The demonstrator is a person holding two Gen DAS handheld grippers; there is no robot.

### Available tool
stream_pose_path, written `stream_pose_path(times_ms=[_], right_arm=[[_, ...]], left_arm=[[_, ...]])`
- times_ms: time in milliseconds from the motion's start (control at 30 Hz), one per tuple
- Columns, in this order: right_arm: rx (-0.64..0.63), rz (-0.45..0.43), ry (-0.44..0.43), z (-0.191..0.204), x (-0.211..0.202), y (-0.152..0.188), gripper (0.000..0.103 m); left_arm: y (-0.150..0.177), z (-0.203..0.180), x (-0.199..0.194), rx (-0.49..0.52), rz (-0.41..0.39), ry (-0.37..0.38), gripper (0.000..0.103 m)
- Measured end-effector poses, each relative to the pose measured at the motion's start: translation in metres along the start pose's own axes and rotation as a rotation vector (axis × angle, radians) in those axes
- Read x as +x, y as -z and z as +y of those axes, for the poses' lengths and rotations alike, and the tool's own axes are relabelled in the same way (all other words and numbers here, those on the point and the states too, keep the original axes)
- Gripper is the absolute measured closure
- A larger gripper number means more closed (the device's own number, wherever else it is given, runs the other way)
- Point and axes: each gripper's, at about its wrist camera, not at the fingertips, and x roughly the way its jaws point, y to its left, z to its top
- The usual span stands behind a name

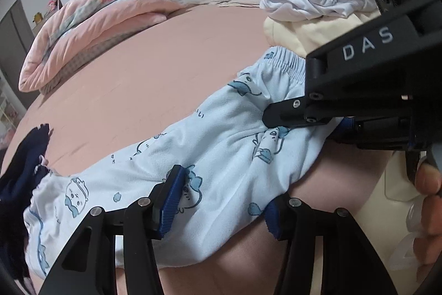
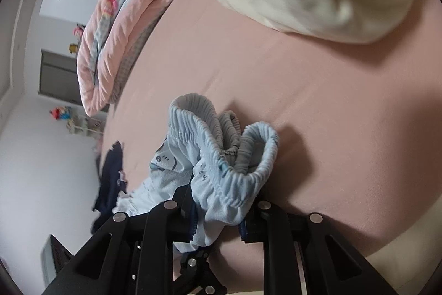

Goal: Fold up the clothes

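Pyjama trousers [image 1: 221,145] in both my grips, fold barely begun.

Left wrist view: pale blue trousers stretch across the pink bed [image 1: 143,68] ahead of my left gripper [image 1: 221,201], whose half-open jaws straddle a leg, though I cannot tell whether the pads press; beyond to the right, my right gripper [image 1: 279,115], marked "DAS", bites near the waistband. Right wrist view: my right gripper [image 2: 218,214] is narrow, clamping the bunched elastic waistband [image 2: 221,156]. Unfolded heaps wait beyond.
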Motion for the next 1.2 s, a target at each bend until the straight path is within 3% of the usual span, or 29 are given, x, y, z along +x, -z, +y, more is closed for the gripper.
stream_pose_path(times_ms=[133, 300, 400, 867, 1200], right_arm=[[-0.030, -0.014, 0.020, 0.006, -0.003, 0.000, 0.084], [-0.070, -0.048, 0.030, 0.015, -0.011, 0.003, 0.083], [-0.111, -0.065, 0.050, 0.023, -0.018, 0.007, 0.083], [-0.351, -0.132, 0.110, 0.088, -0.041, 0.015, 0.083], [-0.506, -0.134, 0.132, 0.147, -0.039, 0.029, 0.083]], left_arm=[[0.001, 0.005, -0.004, -0.047, -0.019, 0.022, 0.056], [0.004, 0.004, -0.019, -0.062, -0.082, 0.037, 0.075], [0.005, 0.007, -0.022, -0.079, -0.115, 0.047, 0.080], [0.000, 0.041, -0.041, -0.257, -0.184, 0.156, 0.084], [0.017, 0.078, -0.059, -0.458, -0.243, 0.259, 0.084]])
